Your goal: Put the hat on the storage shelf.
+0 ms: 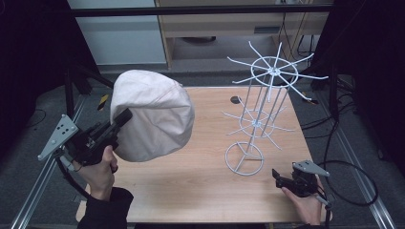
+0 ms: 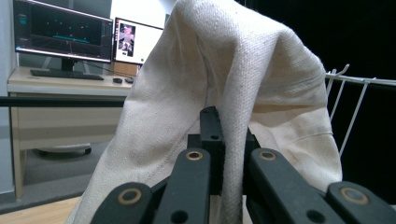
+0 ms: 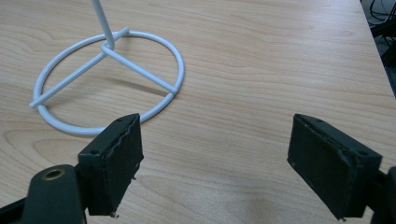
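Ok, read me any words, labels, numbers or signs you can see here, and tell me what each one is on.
No text can be read.
Left monitor: graph lines and tiny marks, too small to read.
Right monitor: a small picture on white, too blurred to read.
Cream cloth hat, white wire rack, wooden table: no printing visible.

A light wooden surface [image 1: 191, 181] carries a white wire display rack [image 1: 260, 109], whose ring base [image 3: 109, 79] rests flat on the wood just ahead of the right gripper [image 1: 282, 180]; a small dark round hole [image 1: 235, 99] sits far beyond it
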